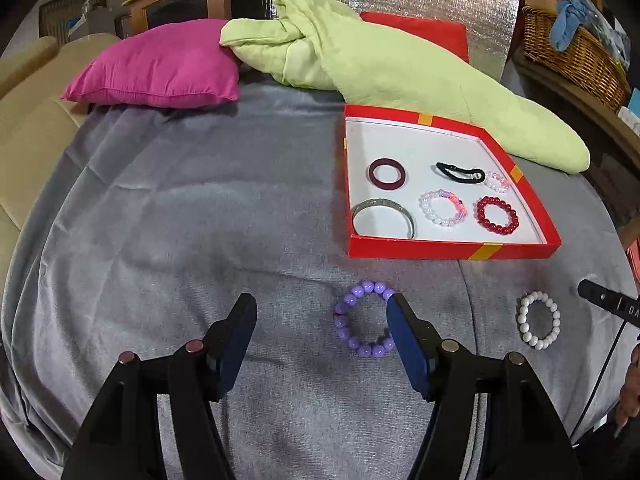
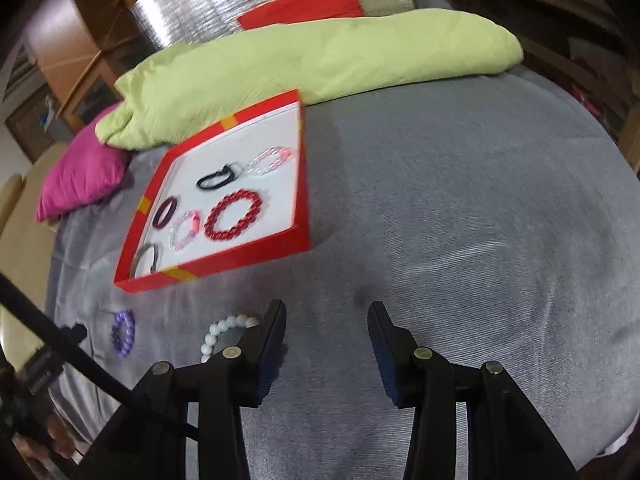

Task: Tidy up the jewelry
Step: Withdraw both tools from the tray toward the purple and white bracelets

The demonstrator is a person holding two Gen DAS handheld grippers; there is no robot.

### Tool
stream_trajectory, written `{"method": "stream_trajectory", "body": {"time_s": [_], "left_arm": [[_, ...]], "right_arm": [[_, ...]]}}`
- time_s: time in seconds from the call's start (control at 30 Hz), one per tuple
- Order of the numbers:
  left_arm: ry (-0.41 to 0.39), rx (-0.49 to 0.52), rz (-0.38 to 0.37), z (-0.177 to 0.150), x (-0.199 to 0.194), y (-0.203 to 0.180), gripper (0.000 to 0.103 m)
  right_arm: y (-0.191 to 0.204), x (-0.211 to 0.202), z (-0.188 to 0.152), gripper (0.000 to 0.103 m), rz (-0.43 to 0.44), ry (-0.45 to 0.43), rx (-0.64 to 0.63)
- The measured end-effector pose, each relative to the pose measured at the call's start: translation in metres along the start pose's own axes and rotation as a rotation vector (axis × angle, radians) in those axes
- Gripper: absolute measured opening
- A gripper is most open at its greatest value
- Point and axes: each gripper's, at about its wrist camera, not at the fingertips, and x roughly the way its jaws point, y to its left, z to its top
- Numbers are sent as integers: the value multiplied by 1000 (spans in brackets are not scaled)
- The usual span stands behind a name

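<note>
Cloth-covered surface, left wrist view. Far left: pillow. Far centre to right: folded quilt. Right of centre: box lid holding six bracelets and bands. Near it: bead bracelet; further right, second bead bracelet.

My red box, lower right of centre, has yellow tape stripes and a white inside. Below it lie a purple bead bracelet and a white one (pearly) on the grey bedspread.
</note>
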Motion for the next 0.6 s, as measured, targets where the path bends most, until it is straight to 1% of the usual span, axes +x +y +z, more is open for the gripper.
{"method": "stream_trajectory", "body": {"time_s": [0.17,0.3,0.4,0.53,0.6], "left_arm": [[15,-14,-7,0,1,4,68],[32,-18,-6,0,3,4,68],[38,-18,-9,0,4,4,68],[40,-10,-15,1,4,3,68],[43,-8,-15,0,5,3,68]], "right_arm": [[18,5,-9,46,4,23,-68],[24,8,-13,46,7,34,-91],[21,8,-13,46,33,35,-67],[13,7,-10,46,35,25,-31],[11,9,-9,46,23,26,-23]]}}
